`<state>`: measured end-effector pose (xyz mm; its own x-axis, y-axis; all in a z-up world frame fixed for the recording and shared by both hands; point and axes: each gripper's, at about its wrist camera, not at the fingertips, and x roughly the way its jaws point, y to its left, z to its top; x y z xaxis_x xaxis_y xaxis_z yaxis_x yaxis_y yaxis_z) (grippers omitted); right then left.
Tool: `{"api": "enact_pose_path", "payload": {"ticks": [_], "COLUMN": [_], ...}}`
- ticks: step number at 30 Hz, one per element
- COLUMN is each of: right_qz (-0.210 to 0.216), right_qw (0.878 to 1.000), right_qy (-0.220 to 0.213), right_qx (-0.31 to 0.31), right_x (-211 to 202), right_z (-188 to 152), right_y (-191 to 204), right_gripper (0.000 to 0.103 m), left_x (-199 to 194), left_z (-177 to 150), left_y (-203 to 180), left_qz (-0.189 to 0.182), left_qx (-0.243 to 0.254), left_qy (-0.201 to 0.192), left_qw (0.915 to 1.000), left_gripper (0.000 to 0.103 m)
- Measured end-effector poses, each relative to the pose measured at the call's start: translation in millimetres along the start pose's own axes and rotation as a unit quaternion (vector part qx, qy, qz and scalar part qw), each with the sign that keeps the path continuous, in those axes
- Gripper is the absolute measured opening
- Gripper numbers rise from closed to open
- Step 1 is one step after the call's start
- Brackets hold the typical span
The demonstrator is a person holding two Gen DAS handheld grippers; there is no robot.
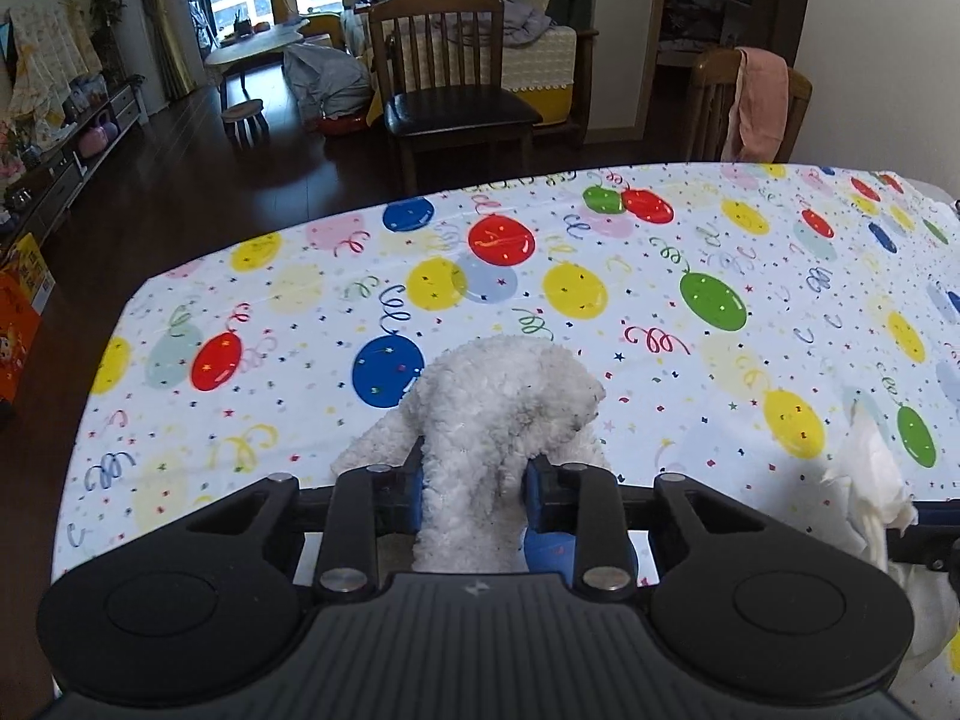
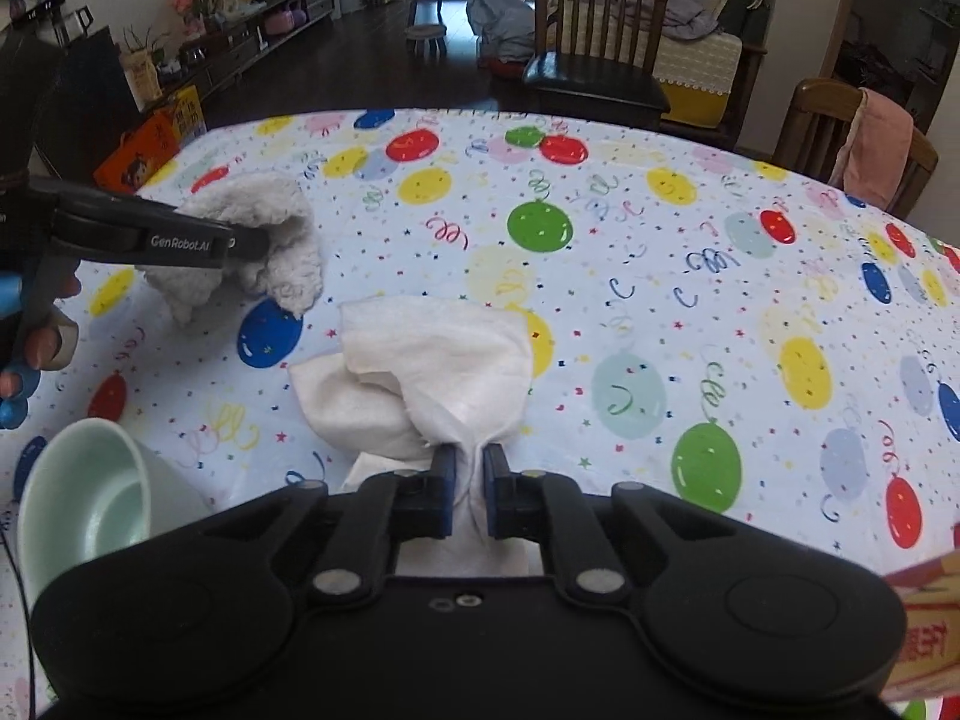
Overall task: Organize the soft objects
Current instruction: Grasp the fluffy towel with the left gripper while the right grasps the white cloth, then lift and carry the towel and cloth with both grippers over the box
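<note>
My left gripper is shut on a fluffy white plush cloth, which bulges forward above the table. In the right wrist view the same plush cloth hangs from the left gripper at the left. My right gripper is shut on a thin white cloth, bunched just ahead of its fingers over the table. That white cloth shows at the right edge of the left wrist view.
The table wears a balloon-print cloth. A pale green cup lies on its side near the front left. A printed box corner is at the right. Wooden chairs stand beyond the far edge.
</note>
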<state>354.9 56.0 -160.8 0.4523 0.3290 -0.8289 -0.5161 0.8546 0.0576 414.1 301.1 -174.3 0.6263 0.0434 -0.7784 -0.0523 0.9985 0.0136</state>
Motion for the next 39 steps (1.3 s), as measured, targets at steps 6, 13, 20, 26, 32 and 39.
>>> {"api": "enact_pose_path", "payload": {"ticks": [6,13,20,26,32,39], "right_qz": [0.013,0.03,0.048,0.053,0.058,0.061], "right_qw": [1.0,0.999,0.997,0.996,0.993,0.99], "right_qy": [-0.017,-0.036,-0.057,-0.073,-0.091,-0.113], "right_qx": [0.009,0.008,0.019,0.027,0.038,0.061], "right_x": [-33,-81,-140,-182,-218,-247], "right_z": [-3,-10,-21,-35,-48,-65], "right_y": [-3,-5,-22,-44,-73,-111], "right_gripper": [0.008,0.008,0.008,0.008,0.008,0.008], "left_x": [-34,-87,-141,-181,-217,-254], "left_z": [3,6,4,-1,-5,-6], "left_y": [1,-14,-41,-71,-108,-162], "left_qz": [-0.007,-0.024,-0.052,-0.07,-0.082,-0.104], "left_qx": [-0.003,0.015,0.028,0.039,0.051,0.064], "left_qy": [-0.015,-0.042,-0.059,-0.066,-0.074,-0.09], "left_qw": [0.9999,0.9987,0.9965,0.9946,0.9926,0.9884], "left_gripper": [0.028,0.028,0.029,0.029,0.029,0.029]}}
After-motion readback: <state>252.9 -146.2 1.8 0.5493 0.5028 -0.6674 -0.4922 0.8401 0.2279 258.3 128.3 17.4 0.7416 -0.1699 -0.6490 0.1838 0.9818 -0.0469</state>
